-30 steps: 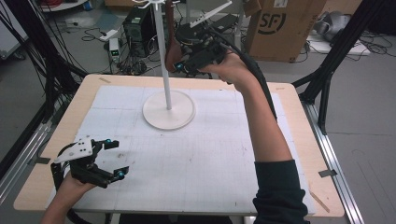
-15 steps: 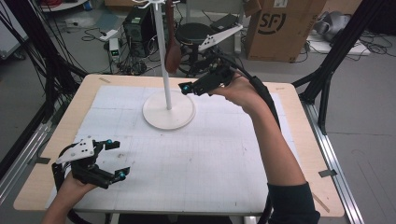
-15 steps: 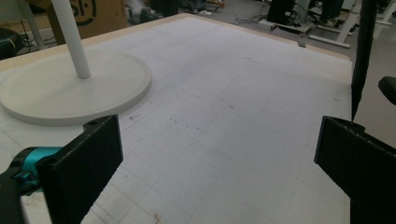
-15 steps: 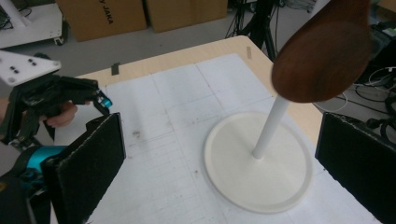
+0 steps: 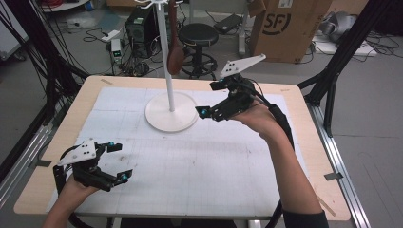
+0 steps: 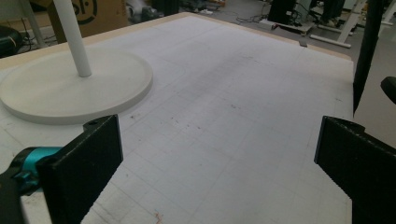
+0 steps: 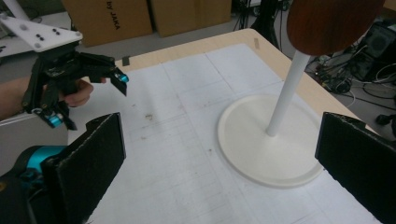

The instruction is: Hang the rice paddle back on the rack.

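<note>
High view: right hand-held gripper [image 5: 209, 97] raised beside stand [image 5: 171, 112], jaws apart.

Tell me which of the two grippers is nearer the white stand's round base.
The right gripper: it hovers open just beside the stand's round base, while the left gripper sits open near the table's front-left corner, far from it.

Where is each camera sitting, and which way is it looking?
High view: above the person's side, looking down on the table; both forearms, left tool, right tool.
Left gripper view: on the left tool, facing the white stand; open jaws.
Right gripper view: on the right tool, facing the stand; open jaws, brown hanging thing.
All share the stand.
</note>
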Tool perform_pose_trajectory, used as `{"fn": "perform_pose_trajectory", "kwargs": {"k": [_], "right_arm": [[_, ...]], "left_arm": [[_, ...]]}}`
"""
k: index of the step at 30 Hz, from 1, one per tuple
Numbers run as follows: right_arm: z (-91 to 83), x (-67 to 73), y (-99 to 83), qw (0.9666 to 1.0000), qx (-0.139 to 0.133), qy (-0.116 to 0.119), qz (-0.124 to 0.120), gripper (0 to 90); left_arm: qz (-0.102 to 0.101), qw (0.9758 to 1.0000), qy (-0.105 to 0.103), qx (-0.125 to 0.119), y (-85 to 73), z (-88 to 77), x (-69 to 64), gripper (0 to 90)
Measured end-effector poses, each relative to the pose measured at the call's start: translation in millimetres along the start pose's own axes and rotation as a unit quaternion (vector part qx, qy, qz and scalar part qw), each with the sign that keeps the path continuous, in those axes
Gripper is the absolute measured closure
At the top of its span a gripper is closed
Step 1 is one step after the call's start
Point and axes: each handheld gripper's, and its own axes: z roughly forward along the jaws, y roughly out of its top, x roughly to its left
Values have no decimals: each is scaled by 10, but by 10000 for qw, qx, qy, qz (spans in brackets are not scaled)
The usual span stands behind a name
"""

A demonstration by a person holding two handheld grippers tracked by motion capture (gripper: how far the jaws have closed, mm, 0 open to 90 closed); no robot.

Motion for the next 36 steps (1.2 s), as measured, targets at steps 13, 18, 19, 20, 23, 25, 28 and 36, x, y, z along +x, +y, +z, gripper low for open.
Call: {"fn": "perform_pose_trajectory", "kwargs": {"k": [13,18,19,20,23,25,28,36], "right_arm": [[-66,211,-341,9995,-206,222,-55,5],[-60,262,-489,9992,-265,289,22,5],[-63,266,-523,9991,-272,310,47,5],[-67,268,-558,9991,-289,309,65,5],[-85,279,-655,9988,-333,329,133,5],[-94,283,-712,9986,-390,339,140,5],[-114,297,-781,9982,-450,351,182,5],[-129,326,-981,9977,-549,357,194,5]], "left_arm": [[-1,10000,6,10,2,13,-2,17],[2,10000,0,9,2,15,2,17],[5,10000,-1,7,2,16,3,17],[7,10000,2,9,2,16,4,17],[-24,10000,12,-3,1,22,6,17],[28,10000,7,14,4,26,12,17],[-1,10000,14,5,7,34,9,17],[3,10000,11,-13,11,39,16,17]]}}
